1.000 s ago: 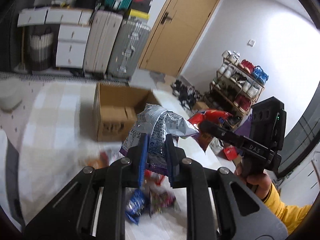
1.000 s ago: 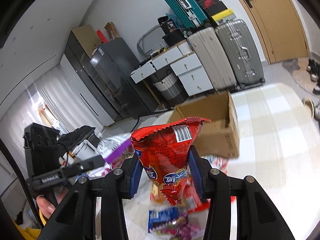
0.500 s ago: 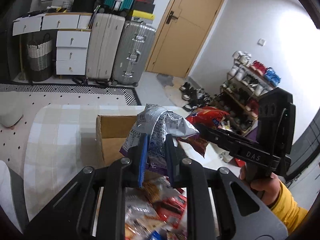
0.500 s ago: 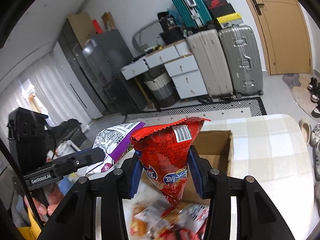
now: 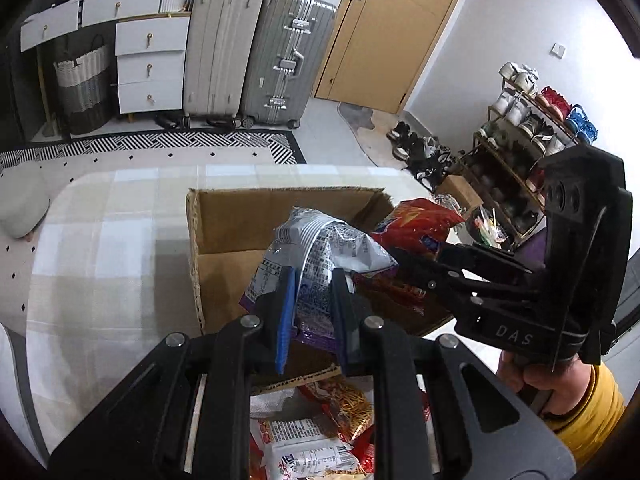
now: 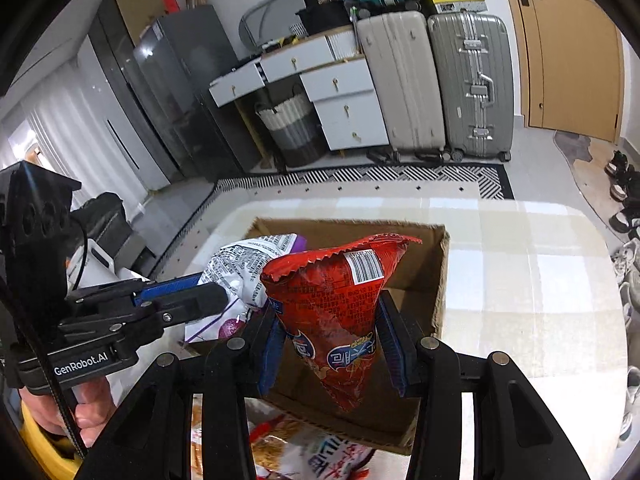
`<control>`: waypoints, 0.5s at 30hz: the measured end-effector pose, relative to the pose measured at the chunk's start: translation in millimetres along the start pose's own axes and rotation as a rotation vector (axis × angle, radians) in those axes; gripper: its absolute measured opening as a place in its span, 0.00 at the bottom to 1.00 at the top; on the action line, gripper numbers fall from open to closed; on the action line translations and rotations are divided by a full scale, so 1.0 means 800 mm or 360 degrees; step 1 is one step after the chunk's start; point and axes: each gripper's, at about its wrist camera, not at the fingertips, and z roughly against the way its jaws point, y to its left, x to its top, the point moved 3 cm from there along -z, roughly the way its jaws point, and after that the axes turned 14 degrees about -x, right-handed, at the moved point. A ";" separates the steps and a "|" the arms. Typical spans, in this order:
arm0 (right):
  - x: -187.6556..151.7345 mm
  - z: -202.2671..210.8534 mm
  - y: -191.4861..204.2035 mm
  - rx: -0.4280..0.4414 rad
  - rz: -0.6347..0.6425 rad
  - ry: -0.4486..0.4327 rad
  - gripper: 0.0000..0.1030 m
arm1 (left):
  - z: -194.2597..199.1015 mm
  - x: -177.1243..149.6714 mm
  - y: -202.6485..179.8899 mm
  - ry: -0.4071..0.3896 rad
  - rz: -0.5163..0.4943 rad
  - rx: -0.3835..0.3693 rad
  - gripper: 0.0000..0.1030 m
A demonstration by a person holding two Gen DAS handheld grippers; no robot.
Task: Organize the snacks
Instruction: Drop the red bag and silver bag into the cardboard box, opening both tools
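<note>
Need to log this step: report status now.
Left gripper shut on silver-purple bag. Right gripper shut on red bag. Both over open cardboard box. Nothing blocking.

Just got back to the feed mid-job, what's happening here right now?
A person is packing snacks into a cardboard box on the checked tablecloth, with a tool in each hand. The left tool is shut on a silver and purple snack bag, and the right tool is shut on a red snack bag. Both bags hang over the open box, not yet released. More snack packets lie on the table on the near side of the box.
</note>
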 end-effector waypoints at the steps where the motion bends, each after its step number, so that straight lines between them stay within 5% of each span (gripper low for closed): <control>1: 0.000 -0.006 -0.003 0.0004 -0.0012 0.0013 0.43 | -0.006 0.000 0.003 0.0005 0.0008 -0.0007 0.14; 15: -0.009 -0.027 -0.011 -0.0054 -0.0003 0.0042 0.48 | -0.061 -0.010 0.043 0.0083 0.0071 0.0038 0.15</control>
